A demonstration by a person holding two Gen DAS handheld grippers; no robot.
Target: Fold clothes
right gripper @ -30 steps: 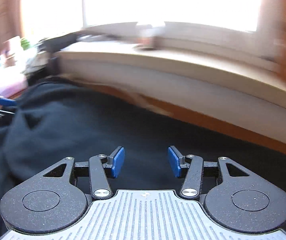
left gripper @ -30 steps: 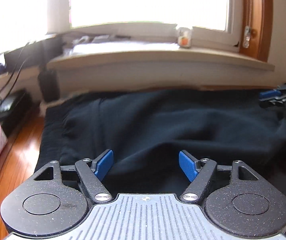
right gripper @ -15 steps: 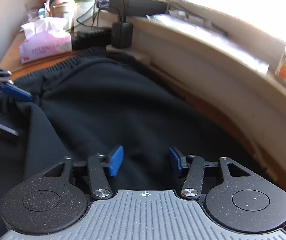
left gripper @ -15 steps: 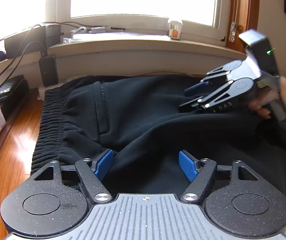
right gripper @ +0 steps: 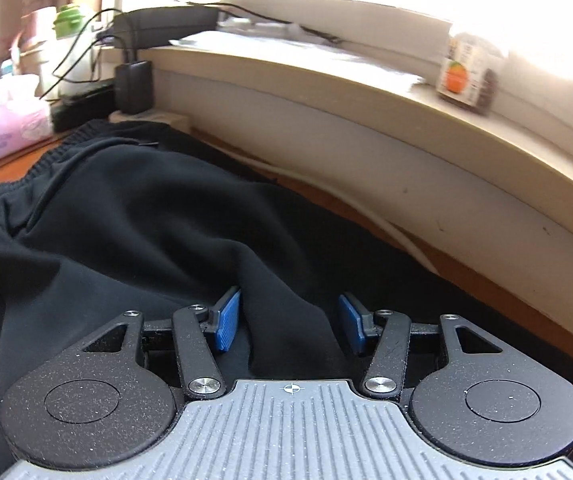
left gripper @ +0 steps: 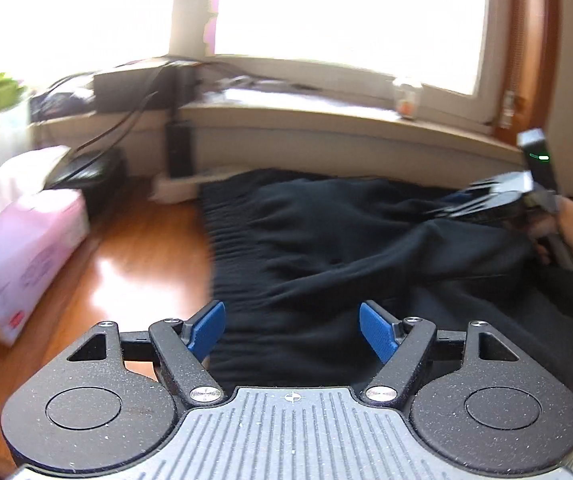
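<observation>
Black trousers [left gripper: 326,248] with a ribbed elastic waistband [left gripper: 222,240] lie spread on a wooden table [left gripper: 138,264]. My left gripper [left gripper: 292,332] is open, above the near part of the waistband, holding nothing. My right gripper [right gripper: 290,322] is open with a raised fold of the black cloth [right gripper: 282,320] between its blue pads, not clamped. In the left wrist view the right gripper [left gripper: 466,204] shows at the far right, low on the cloth, with a hand behind it.
A pink tissue box [left gripper: 18,252] stands on the table at the left. A black adapter [right gripper: 134,86] and cables sit by the wall. A window sill [right gripper: 366,92] runs behind the table, with a small jar [right gripper: 470,74] on it.
The left gripper has swung left and pulled back, so the waistband and tissue box now show. The right gripper has dropped onto the cloth, with a fold now between its pads.
</observation>
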